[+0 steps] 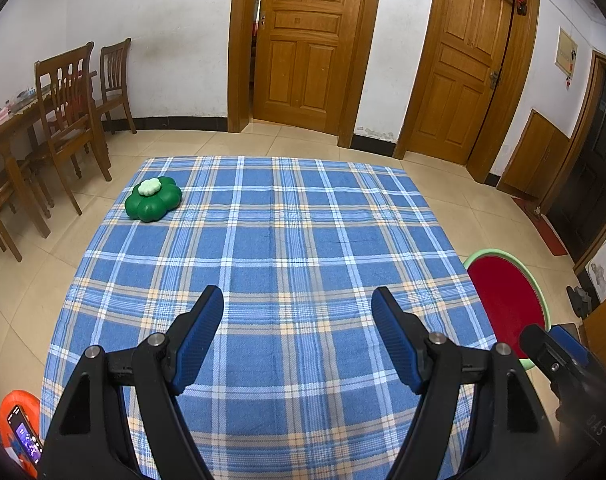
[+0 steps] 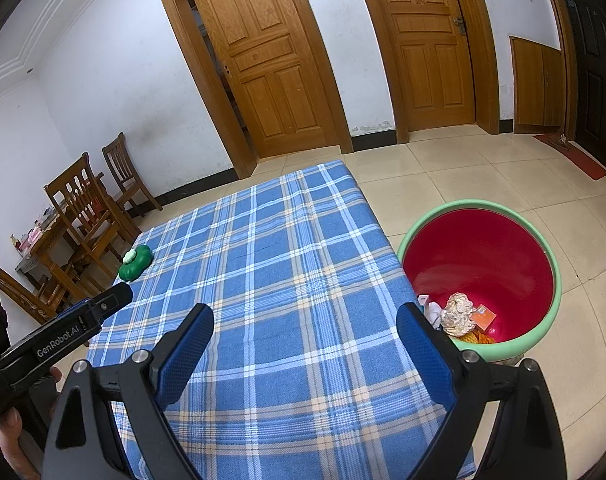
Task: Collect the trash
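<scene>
From my left wrist camera, my left gripper (image 1: 297, 312) hangs over the near part of the table (image 1: 287, 216) with its blue plaid cloth, its fingers spread wide with nothing between them. A green flower-shaped object (image 1: 153, 199) sits at the far left corner of the cloth. The bin (image 1: 507, 304), red inside with a pale green rim, stands on the floor just beside the table's right edge, and my right gripper (image 1: 553, 350) pokes in at lower right.

From my right wrist camera, my right gripper (image 2: 305, 330) hangs over the table's near right part, its fingers also wide apart and empty. The trash (image 2: 459, 316) lies in the bottom of the bin (image 2: 481, 264): crumpled paper, an orange packet and other scraps. My left gripper (image 2: 99, 308) reaches in from the left.
</scene>
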`<move>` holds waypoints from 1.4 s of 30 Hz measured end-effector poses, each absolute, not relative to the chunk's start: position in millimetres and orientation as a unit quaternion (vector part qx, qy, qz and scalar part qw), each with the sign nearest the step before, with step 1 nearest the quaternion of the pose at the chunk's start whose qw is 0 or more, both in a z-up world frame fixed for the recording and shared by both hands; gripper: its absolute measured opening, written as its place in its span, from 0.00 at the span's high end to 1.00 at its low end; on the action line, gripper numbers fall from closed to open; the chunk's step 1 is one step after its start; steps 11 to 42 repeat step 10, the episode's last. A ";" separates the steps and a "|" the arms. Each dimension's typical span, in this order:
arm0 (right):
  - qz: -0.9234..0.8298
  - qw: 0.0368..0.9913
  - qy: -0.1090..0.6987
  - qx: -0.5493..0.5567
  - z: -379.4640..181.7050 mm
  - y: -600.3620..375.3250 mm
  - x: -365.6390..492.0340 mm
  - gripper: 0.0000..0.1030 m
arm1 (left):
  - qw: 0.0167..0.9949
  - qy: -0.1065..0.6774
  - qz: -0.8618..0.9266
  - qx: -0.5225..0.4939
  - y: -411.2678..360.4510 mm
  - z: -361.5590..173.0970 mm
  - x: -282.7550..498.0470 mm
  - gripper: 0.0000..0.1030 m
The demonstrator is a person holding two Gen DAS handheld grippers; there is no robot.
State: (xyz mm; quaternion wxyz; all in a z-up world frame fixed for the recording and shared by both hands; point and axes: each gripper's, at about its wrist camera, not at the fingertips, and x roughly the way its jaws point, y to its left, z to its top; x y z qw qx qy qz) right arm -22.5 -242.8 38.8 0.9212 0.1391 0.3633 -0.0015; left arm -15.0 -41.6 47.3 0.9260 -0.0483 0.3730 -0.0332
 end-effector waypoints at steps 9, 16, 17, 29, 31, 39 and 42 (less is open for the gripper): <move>-0.002 0.921 0.364 0.138 38.3 -241.8 -22.3 0.08 | 0.925 0.374 -0.033 -0.050 -39.7 45.0 -16.6 0.26; -0.002 0.921 0.365 0.138 37.2 -240.8 -21.5 0.08 | 0.925 0.375 -0.032 -0.050 -39.2 44.1 -16.9 0.26; -0.002 0.921 0.365 0.138 37.2 -240.8 -21.5 0.08 | 0.925 0.375 -0.032 -0.050 -39.2 44.1 -16.9 0.26; -0.002 0.921 0.365 0.138 37.2 -240.8 -21.5 0.08 | 0.925 0.375 -0.032 -0.050 -39.2 44.1 -16.9 0.26; -0.002 0.921 0.365 0.138 37.2 -240.8 -21.5 0.08 | 0.925 0.375 -0.032 -0.050 -39.2 44.1 -16.9 0.26; -0.002 0.921 0.365 0.138 37.2 -240.8 -21.5 0.08 | 0.925 0.375 -0.032 -0.050 -39.2 44.1 -16.9 0.26; -0.002 0.921 0.365 0.138 37.2 -240.8 -21.5 0.08 | 0.925 0.375 -0.032 -0.050 -39.2 44.1 -16.9 0.26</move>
